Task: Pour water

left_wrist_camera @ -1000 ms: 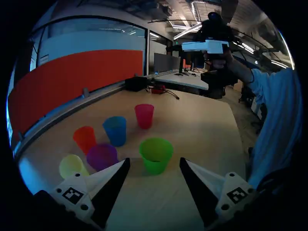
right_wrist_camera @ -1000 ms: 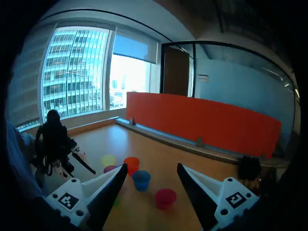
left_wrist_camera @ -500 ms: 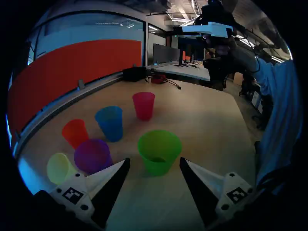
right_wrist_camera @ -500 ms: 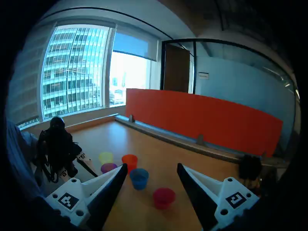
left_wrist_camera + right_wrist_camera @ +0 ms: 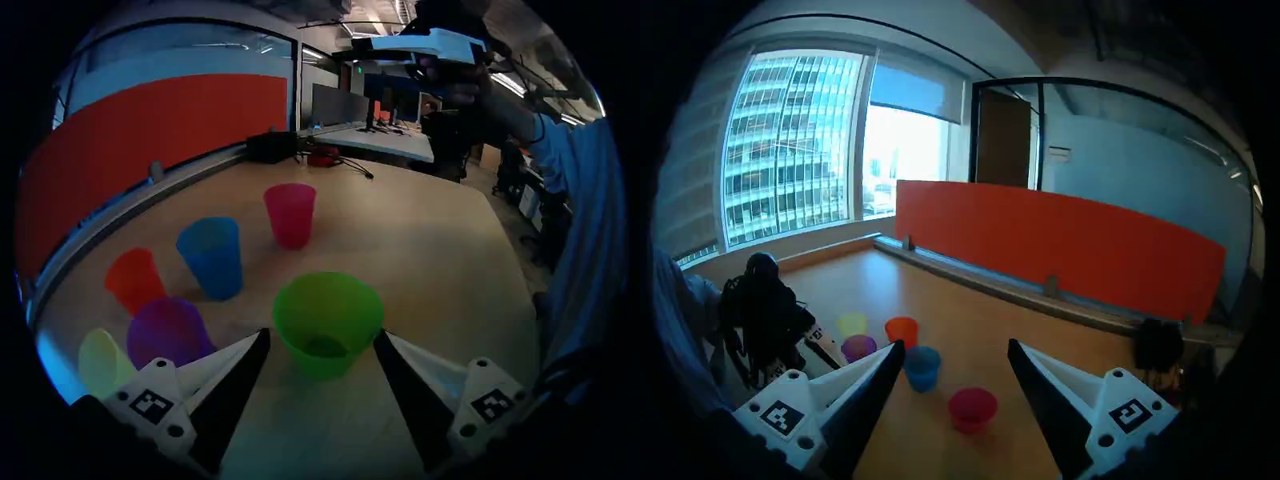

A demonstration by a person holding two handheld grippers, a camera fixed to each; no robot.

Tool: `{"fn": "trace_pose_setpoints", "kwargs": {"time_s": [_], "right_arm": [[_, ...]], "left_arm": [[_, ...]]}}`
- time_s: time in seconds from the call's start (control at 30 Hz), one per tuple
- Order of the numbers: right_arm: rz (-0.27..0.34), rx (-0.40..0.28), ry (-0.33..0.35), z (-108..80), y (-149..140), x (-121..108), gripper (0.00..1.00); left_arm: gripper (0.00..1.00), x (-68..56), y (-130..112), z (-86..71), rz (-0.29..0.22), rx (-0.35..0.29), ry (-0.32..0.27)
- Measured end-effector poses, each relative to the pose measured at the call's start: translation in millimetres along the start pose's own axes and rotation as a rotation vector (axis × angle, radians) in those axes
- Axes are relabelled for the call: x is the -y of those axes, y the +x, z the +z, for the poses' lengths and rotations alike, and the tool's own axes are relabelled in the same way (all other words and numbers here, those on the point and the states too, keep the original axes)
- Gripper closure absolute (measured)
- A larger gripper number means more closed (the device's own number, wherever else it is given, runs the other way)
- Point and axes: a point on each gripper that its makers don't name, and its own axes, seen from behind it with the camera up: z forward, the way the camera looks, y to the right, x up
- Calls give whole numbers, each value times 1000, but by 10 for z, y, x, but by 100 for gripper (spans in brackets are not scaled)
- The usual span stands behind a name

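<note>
Reaching for a cup is the step in hand; nothing has been lifted or poured. The left gripper (image 5: 320,332) hangs low over the desk (image 5: 416,240) with its jaws spread wide, and the green cup (image 5: 328,320) stands upright in the gap between them, its rim level with the fingertips. The right-hand tip sits just beside the rim. Whether it touches is hard to judge through the fisheye, but the jaws plainly do not press on the cup. A dark patch at the bottom of the cup may be a little water.

Beyond it stand the pink cup (image 5: 290,214), blue cup (image 5: 212,256) and orange cup (image 5: 134,278), with the purple cup (image 5: 166,332) and yellow cup (image 5: 100,362) close to the left finger. All are upright and apart from one another.

The right gripper (image 5: 956,344) is held high above the desk, its jaws open and empty, looking down on the cluster.

Next, the left jaws need to go a little further forward around the green cup's wall, below the rim, and close gently enough not to crush the thin plastic. After that come the lift and the choice of a receiving cup.
</note>
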Motion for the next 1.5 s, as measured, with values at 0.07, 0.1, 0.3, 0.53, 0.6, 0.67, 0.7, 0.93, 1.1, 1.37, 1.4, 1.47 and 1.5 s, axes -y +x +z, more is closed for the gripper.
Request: {"fn": "trace_pose_setpoints", "kwargs": {"time_s": [0.07, 0.1, 0.3, 0.53, 0.6, 0.67, 0.7, 0.93, 1.1, 1.37, 1.4, 1.47, 1.5], "right_arm": [[0, 2, -1, 9, -9, -10, 1], [1, 2, -2, 12, -13, -13, 0], [6, 4, 1, 23, -34, -20, 1], [4, 6, -4, 28, -43, -55, 1], [3, 7, -5, 31, -45, -65, 1], [3, 8, -7, 34, -47, -72, 1], [3, 8, -7, 36, -48, -71, 1], [0, 13, -4, 48, -74, -69, 1], [-3, 16, -4, 58, -81, -70, 1], [-11, 16, 7, 94, -46, -10, 1], [-12, 17, 9, 102, -48, 1, 1], [-15, 20, 14, 118, -55, 20, 1], [-17, 21, 16, 127, -62, 32, 1]], "left_arm": [[4, -12, 13, 41, 0, 1, -6], [4, -16, 20, 61, 1, 1, -8], [4, -21, 57, 142, 0, 2, -17], [4, -48, 54, 195, -4, 5, -26], [5, -50, 48, 206, -2, 7, -24], [13, -42, 46, 212, 1, 9, -19], [13, -41, 46, 210, 3, 9, -18], [14, -54, 47, 181, 1, 14, -29], [14, -47, 142, 114, -4, -7, -31], [14, -19, 372, -91, -6, -60, -23], [14, -9, 406, -124, -4, -69, -18], [14, 11, 468, -183, 0, -86, -8], [14, 25, 502, -216, 3, -94, -1]]}}
